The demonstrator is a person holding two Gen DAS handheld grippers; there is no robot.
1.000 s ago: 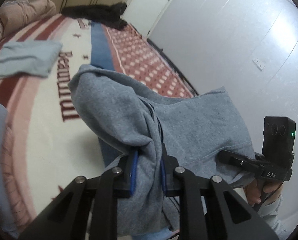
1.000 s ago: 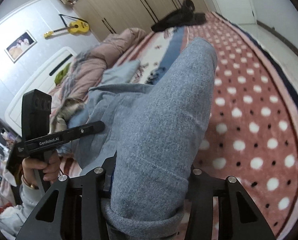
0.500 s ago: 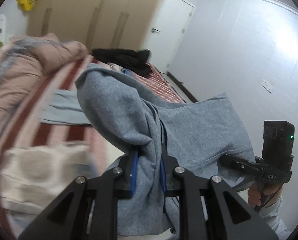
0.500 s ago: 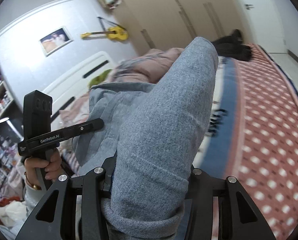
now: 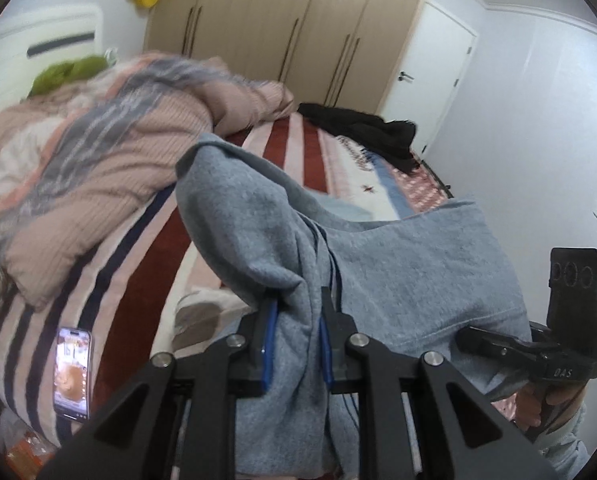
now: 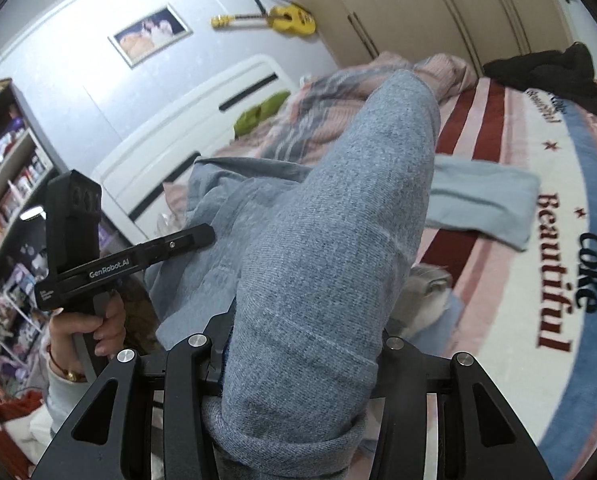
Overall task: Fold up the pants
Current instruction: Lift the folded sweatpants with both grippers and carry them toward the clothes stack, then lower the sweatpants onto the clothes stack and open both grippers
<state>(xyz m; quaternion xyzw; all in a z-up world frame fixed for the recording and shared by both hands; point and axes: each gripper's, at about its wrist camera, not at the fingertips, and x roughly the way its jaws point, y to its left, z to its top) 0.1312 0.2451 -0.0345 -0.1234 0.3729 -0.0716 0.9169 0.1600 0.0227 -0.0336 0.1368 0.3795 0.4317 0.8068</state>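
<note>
Grey pants (image 5: 398, 280), soft and limp: left gripper (image 5: 296, 344) nearly closed on a thin bunch, right gripper (image 6: 302, 364) part-open, clamping a thick roll; fabric drapes beyond both jaws.

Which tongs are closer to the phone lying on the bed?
Left. The left tongs hold the grey pants with the phone just beside them; the right tongs grip the pants farther away, on the other side.

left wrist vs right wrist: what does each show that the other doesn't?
Left wrist only: a lit phone lying on the bed, a white door, and the right gripper seen from outside.
Right wrist only: a bookshelf, a framed picture, and the left gripper seen from outside.
Both: grey pants clamped in the jaws, black clothing, and the wardrobe.
</note>
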